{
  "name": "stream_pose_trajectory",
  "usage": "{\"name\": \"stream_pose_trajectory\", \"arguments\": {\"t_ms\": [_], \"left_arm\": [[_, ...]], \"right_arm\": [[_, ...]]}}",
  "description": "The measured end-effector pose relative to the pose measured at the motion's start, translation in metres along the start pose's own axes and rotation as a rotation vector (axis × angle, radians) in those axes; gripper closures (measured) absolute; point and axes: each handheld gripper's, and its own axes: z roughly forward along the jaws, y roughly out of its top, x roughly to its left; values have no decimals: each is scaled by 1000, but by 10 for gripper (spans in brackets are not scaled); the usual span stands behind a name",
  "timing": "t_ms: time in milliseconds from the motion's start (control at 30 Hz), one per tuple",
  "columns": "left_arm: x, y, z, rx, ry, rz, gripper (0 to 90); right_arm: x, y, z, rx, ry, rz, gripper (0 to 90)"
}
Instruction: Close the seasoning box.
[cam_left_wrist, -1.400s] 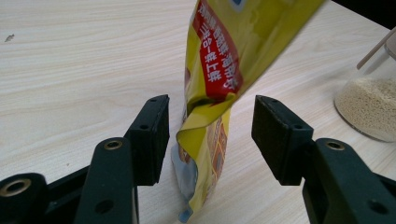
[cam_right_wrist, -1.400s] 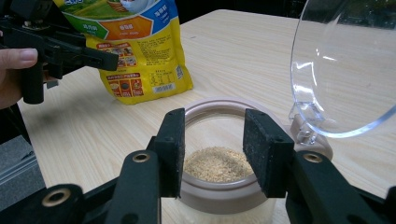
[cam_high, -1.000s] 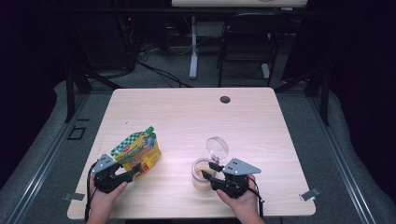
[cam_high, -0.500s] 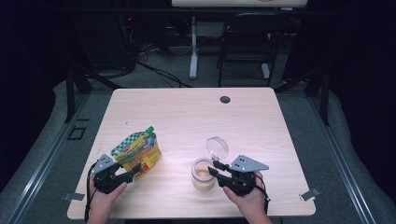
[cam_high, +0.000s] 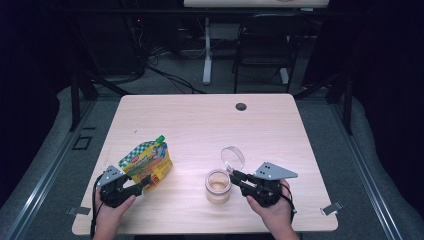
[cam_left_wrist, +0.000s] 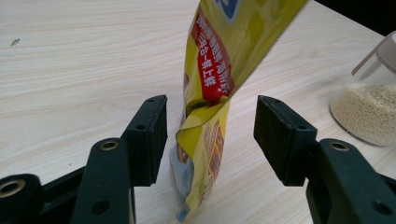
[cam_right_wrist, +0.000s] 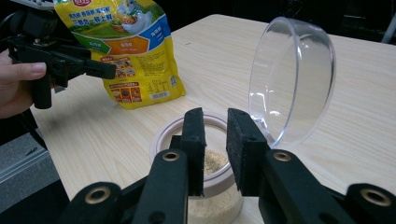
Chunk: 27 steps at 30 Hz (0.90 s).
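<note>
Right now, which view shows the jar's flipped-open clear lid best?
The right gripper view: the clear lid stands large and tilted open behind the jar. The high view shows it small beside the right gripper. The left gripper view catches just an edge at its right border.

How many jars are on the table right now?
1: the jar with its hinged lid open stands near the front edge of the table, right of the pouch. None seems hidden.

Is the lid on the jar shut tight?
No, the clear lid is flipped up and back, and the jar stands open with pale grains showing inside.
</note>
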Motion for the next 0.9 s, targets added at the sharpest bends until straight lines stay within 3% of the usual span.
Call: {"name": "stream_pose_trajectory", "arguments": {"t_ms": [300,500,900], "left_arm": [[0,0,-1,6,-2,3,449],[0,0,-1,2,-1,2,449],[0,0,-2,1,-13,8,482]], "right_arm": [[-2,7,-10,-5,-24,-14,842],[-8,10,-19,-20,-46,4,900],[-19,10,-26,-22,-73,33,900]]}}
